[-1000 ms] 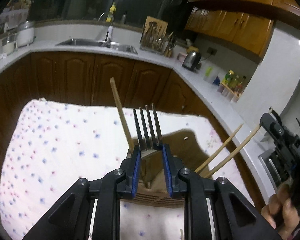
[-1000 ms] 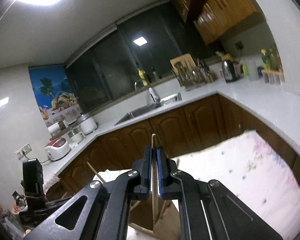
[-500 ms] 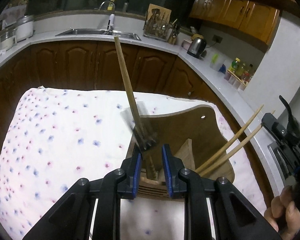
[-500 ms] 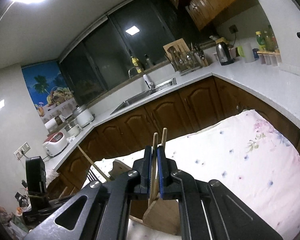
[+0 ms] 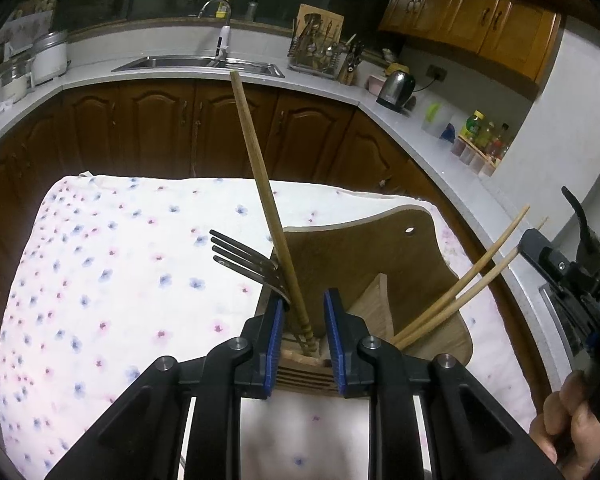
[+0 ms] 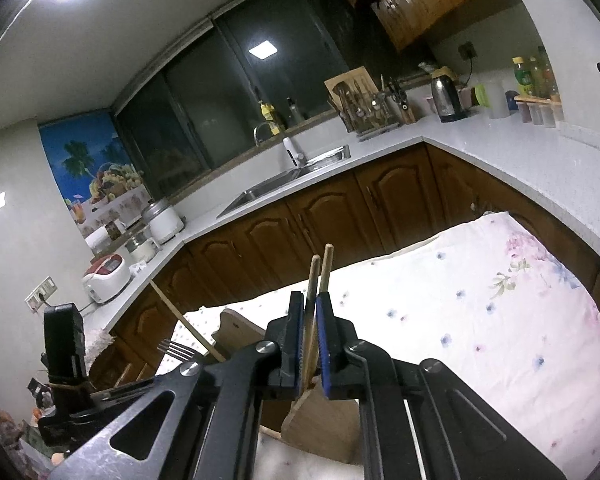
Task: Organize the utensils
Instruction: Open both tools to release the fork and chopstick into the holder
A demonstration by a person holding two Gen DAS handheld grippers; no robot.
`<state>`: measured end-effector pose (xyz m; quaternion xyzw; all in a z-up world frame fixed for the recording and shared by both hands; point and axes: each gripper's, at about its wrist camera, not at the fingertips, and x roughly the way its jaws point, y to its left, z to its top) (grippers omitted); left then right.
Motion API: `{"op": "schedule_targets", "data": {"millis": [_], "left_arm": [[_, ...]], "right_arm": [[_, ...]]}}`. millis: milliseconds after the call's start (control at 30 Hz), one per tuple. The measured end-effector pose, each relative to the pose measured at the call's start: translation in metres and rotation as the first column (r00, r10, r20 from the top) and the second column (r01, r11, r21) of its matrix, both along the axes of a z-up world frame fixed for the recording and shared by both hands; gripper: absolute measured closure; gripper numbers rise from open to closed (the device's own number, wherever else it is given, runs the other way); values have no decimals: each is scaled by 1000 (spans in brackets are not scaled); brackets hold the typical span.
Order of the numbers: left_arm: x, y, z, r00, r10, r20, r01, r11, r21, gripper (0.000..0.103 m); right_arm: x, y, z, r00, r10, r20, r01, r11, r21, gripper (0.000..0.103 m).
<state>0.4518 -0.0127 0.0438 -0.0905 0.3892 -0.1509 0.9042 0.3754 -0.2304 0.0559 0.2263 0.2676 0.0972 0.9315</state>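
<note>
A wooden utensil holder stands on the flowered cloth. My left gripper hovers over its front slot. A long wooden stick stands in that slot between the jaws and touches neither pad. The metal fork leans left, its neck against the left fingertip and its handle hidden. My right gripper is above the holder's right side. Its jaws are opening with two chopsticks between the pads. Those chopsticks slant up to the right from the holder.
The flowered cloth covers the table around the holder. Behind it run brown cabinets, a white counter with a sink, a utensil rack, a kettle and bottles. A hand grips the right tool.
The fork has tipped from upright between the left pads to leaning left. The right gripper has sunk toward the holder with the chopsticks, and its pads have parted a little.
</note>
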Motion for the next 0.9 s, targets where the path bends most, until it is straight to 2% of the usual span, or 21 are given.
{"op": "schedule_targets", "data": {"millis": [167, 233, 300, 333, 367, 433, 567, 800, 900], "left_arm": [[-8, 1, -1, 1000, -7, -7, 7, 1000, -7, 78], [-10, 2, 1, 1000, -13, -5, 13, 1000, -11, 70], [-15, 2, 2, 1000, -28, -9, 28, 999, -22, 60], [-17, 1, 3, 999, -32, -8, 32, 999, -25, 53], [-21, 1, 5, 999, -38, -3, 38, 999, -27, 49], [-27, 0, 8, 999, -39, 7, 39, 999, -14, 27], [-35, 4, 9, 999, -47, 10, 47, 999, -13, 26], [-62, 15, 13, 999, -32, 5, 32, 999, -24, 25], [-82, 21, 14, 1000, -7, 16, 8, 1000, -19, 23]], "right_arm": [[-1, -2, -3, 1000, -2, -18, 2, 1000, 6, 92], [-3, -2, -3, 1000, 3, -23, -3, 1000, 13, 92], [-5, -3, -3, 1000, 8, -29, -8, 1000, 17, 80], [-7, -4, -2, 1000, 12, -26, -11, 1000, 29, 65], [-8, -5, -1, 1000, 14, -21, -13, 999, 40, 56], [-15, -8, 2, 1000, 13, -5, -13, 998, 55, 51], [-26, -13, 7, 1000, 4, 9, -4, 997, 77, 47], [-52, -24, 15, 1000, -10, 25, 8, 995, 99, 47], [-69, -27, 17, 1000, -9, 26, 6, 994, 111, 37]]}}
